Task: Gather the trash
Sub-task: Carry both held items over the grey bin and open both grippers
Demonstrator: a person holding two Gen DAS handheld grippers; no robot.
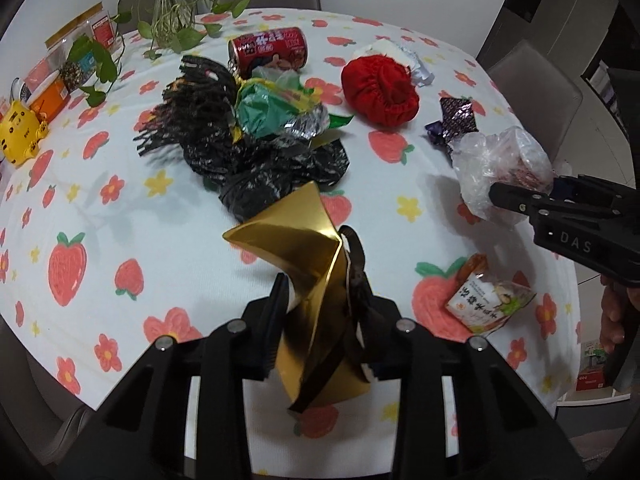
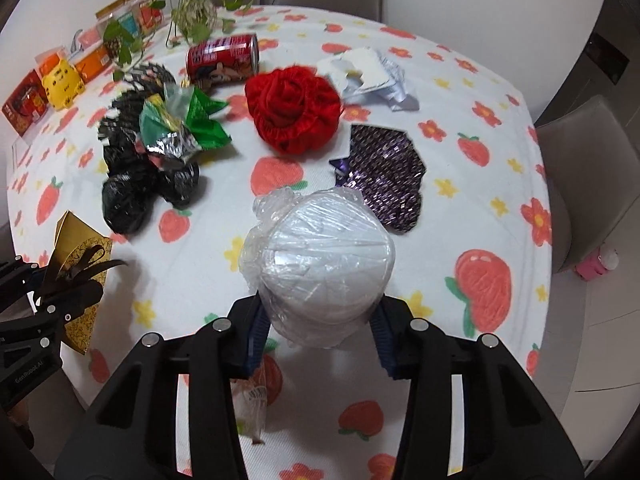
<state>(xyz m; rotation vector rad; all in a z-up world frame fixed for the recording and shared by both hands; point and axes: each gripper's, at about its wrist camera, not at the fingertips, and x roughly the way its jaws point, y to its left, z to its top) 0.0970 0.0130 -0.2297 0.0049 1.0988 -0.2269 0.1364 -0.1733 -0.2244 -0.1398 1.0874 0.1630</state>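
A crumpled gold paper bag (image 1: 304,248) with black ribbon handles stands between the fingers of my left gripper (image 1: 326,304), which is shut on its lower part. My right gripper (image 2: 320,332) is shut on a white bowl wrapped in clear plastic film (image 2: 320,256), its blue pads (image 2: 256,332) pressed against both sides. In the left wrist view that wrapped bundle (image 1: 500,168) shows at the right. More trash lies on the table: black plastic bags (image 1: 256,160), a green wrapper (image 1: 268,108), a red can (image 1: 266,50) on its side, a purple wrapper (image 2: 384,172), a snack packet (image 1: 488,300) and crumpled white paper (image 2: 368,72).
A round table with a strawberry-print cloth (image 1: 160,208) holds everything. A red elastic cloth cover (image 2: 294,108) sits mid-table. At the far left are a vase with trailing plants (image 1: 168,12), a yellow toy (image 1: 20,132) and boxes. Grey chairs (image 2: 580,176) stand around the rim.
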